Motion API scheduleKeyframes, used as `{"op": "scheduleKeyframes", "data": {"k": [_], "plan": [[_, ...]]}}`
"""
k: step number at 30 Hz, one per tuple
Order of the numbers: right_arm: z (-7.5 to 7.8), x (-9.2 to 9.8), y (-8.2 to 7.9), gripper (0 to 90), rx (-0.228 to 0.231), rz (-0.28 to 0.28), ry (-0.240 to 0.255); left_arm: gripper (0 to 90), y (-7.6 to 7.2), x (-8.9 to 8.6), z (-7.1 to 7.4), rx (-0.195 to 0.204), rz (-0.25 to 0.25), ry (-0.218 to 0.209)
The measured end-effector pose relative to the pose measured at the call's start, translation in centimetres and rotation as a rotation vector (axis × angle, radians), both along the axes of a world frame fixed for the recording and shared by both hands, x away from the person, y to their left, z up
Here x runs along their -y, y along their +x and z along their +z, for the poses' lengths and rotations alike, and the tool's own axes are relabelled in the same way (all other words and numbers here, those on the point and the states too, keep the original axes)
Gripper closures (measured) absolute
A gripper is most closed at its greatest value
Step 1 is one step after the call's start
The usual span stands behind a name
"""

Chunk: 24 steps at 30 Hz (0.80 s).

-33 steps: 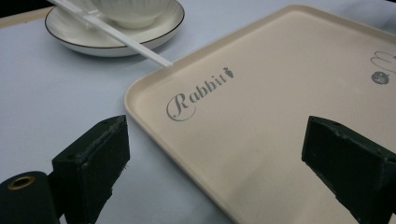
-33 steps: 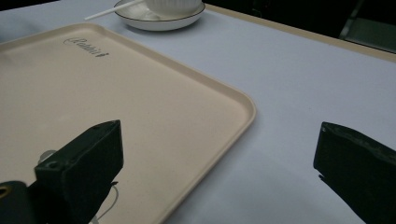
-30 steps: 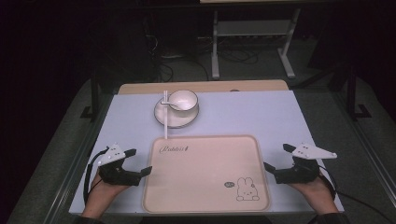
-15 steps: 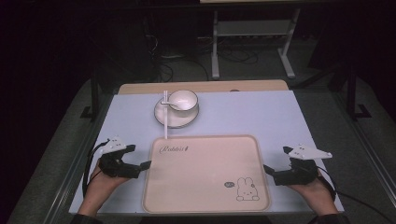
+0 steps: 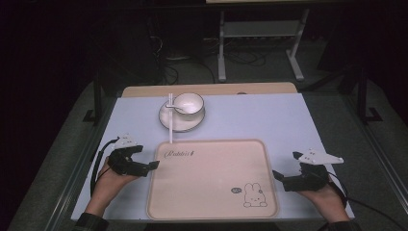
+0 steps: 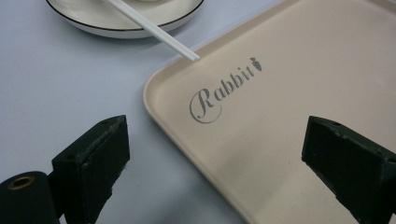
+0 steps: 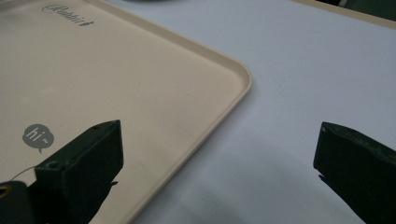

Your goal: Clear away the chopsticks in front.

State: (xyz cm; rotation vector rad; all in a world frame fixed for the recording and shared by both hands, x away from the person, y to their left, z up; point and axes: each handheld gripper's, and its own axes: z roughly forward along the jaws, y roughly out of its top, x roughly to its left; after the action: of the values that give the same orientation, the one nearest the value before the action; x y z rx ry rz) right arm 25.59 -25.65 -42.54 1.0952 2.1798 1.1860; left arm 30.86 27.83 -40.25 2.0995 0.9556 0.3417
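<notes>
My left gripper (image 5: pixel 150 165) and right gripper (image 5: pixel 278 175) rest on the table, jaws spread and empty, flanking the tray (image 5: pixel 211 202), probably ready to lift it. Beyond it sit saucer (image 5: pixel 168 119), bowl (image 5: pixel 189 102) and chopsticks (image 5: pixel 170 122).

Each tool is black: the left tool (image 5: pixel 153 165) and the right tool (image 5: pixel 275 175) both carry a pale grey three-cornered plate on top and trail a black cable. Blocky black jaws; a brass-coloured ring sits in the left tool's body. Dark cuffs at both wrists.
</notes>
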Motion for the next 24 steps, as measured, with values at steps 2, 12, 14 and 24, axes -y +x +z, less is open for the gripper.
{"op": "scheduleKeyframes", "data": {"k": [2,12,14,24], "plan": [[0.1,0.0,-0.1,0.9,0.003,0.0,0.003,6.8,0.4,0.1,0.1,-0.005,0.002,0.013],[0.1,0.0,-0.1,0.9,0.006,0.003,0.003,6.8,2.1,0.0,0.7,-0.011,0.031,0.027],[0.0,-0.1,-0.1,0.9,0.001,0.006,0.001,6.8,2.5,0.1,0.8,-0.019,0.029,0.042],[-0.1,-0.1,-0.1,0.9,-0.005,0.013,-0.001,6.9,5.3,1.3,1.6,-0.028,0.041,0.056]]}}
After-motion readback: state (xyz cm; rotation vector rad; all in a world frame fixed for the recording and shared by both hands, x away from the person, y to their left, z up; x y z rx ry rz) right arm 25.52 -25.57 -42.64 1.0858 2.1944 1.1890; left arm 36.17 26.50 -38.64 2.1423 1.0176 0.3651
